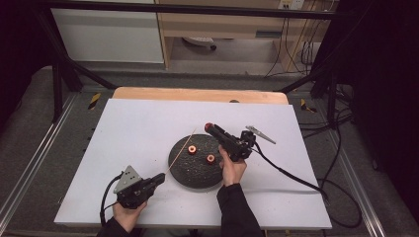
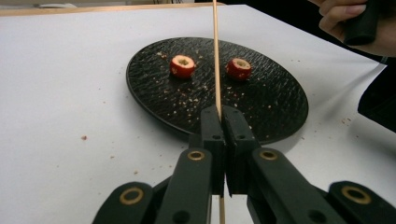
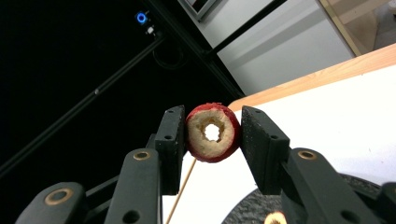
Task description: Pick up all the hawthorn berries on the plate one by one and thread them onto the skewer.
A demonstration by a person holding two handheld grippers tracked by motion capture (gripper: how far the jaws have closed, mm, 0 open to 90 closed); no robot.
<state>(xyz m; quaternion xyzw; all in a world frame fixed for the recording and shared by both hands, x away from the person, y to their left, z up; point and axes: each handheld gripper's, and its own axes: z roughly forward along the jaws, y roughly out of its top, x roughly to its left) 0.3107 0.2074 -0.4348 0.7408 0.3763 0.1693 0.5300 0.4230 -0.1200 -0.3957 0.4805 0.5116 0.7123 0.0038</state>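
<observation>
Left gripper (image 2: pixel 223 114) pinching thin wooden skewer (image 2: pixel 215 51) over black plate (image 2: pixel 280 107); right gripper (image 3: pixel 212 135) clamping cored red fruit ring (image 3: pixel 213 132) above desk (image 1: pixel 138 128).

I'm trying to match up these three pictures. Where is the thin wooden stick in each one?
High view: the stick slants from the left gripper over the black plate's left edge.
Left gripper view: it runs straight up the middle, clamped by the jaws.
Right gripper view: a short piece below the held fruit ring.
Shared landmark: the black plate.
</observation>
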